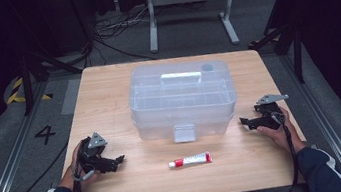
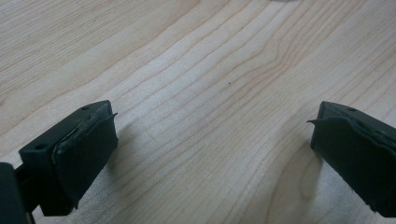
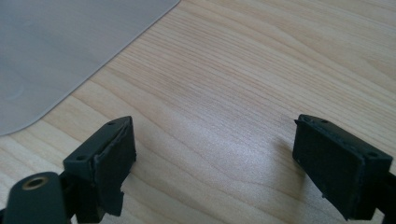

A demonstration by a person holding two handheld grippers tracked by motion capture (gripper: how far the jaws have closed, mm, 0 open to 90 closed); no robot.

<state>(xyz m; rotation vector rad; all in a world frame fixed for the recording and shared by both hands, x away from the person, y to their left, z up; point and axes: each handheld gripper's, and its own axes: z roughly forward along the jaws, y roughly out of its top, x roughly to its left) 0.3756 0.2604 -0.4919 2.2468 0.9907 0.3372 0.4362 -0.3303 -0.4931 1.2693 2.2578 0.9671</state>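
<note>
We see a small red-and-white tube (image 1: 190, 161) lying flat on the wooden table (image 1: 107, 92), just in front of a clear plastic storage box (image 1: 182, 99) with a closed lid; its label is too small to read. The box's contents are hard to make out through the cloudy walls. The tube rests between our two grippers, well apart from each. Our left gripper (image 1: 116, 160) and right gripper (image 1: 246, 121) both rest on the table with jaws spread wide, holding nothing; bare wood lies between them.
</note>
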